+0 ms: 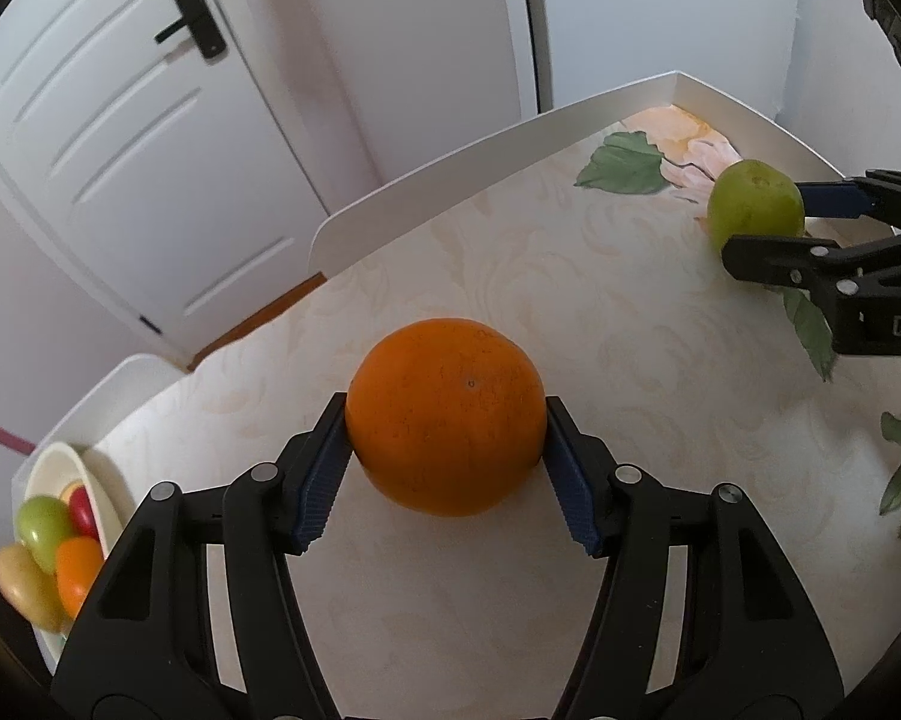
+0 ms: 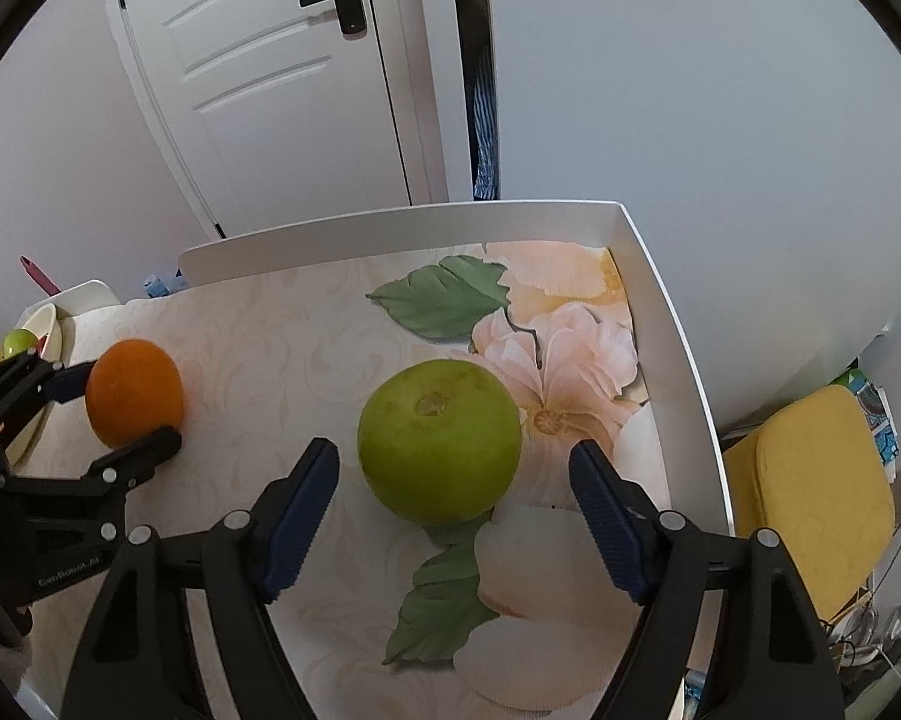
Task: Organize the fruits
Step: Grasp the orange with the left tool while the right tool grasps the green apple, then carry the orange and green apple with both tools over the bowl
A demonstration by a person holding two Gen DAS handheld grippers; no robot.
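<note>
An orange (image 1: 446, 417) sits on the flowered tabletop, and my left gripper (image 1: 446, 420) is shut on it, both blue pads touching its sides. It also shows in the right wrist view (image 2: 134, 400), at the left. A green apple (image 2: 439, 441) rests on the table between the fingers of my right gripper (image 2: 454, 468), which is open with gaps on both sides. In the left wrist view the apple (image 1: 755, 202) is at the far right between the right gripper's fingers (image 1: 774, 255).
A cream bowl (image 1: 93, 495) at the table's left edge holds several fruits: green, red, orange and yellow. The table has a raised white rim (image 2: 660, 276) at the back and right. A white door (image 2: 282, 72) stands behind. A yellow chair (image 2: 816, 498) is to the right.
</note>
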